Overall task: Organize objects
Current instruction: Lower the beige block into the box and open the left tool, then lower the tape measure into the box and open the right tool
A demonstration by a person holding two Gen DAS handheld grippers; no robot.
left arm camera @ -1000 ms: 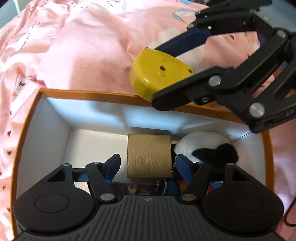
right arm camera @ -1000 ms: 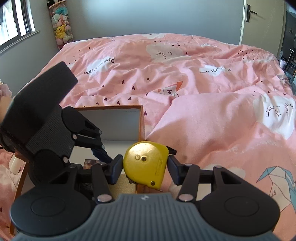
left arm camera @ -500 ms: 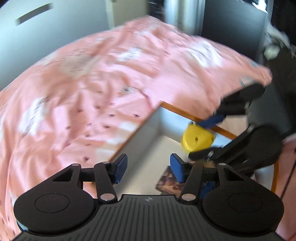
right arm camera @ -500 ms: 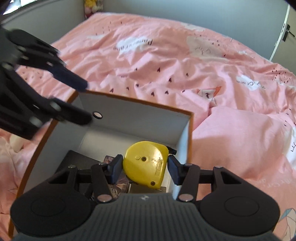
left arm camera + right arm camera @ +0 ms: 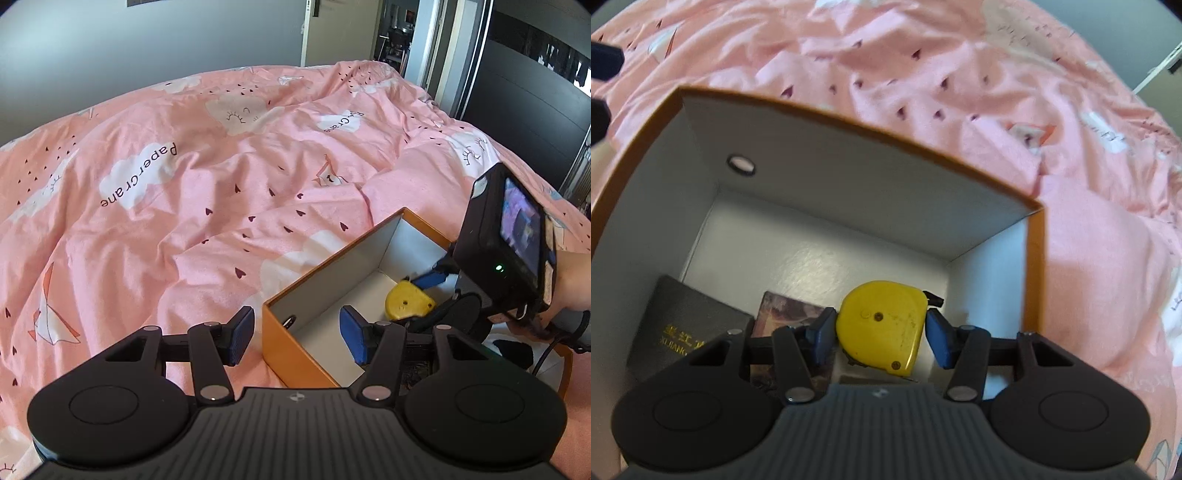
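An orange box with white inner walls lies on the pink bed. My right gripper is shut on a yellow tape measure and holds it low inside the box, near the right wall. In the left wrist view the same tape measure shows inside the box, with the right gripper's blue pad against it. My left gripper hovers open over the box's near corner with nothing gripped. A dark booklet with gold lettering and a picture card lie on the box floor.
The rumpled pink duvet surrounds the box on all sides. A person's hand holds the right gripper at the right edge. A black fuzzy thing sits at the box's near end. A doorway and a dark wardrobe stand behind the bed.
My left gripper rose out of the box, swung to its corner and narrowed its jaws. The right gripper carried the tape measure from above the rim down into the box.
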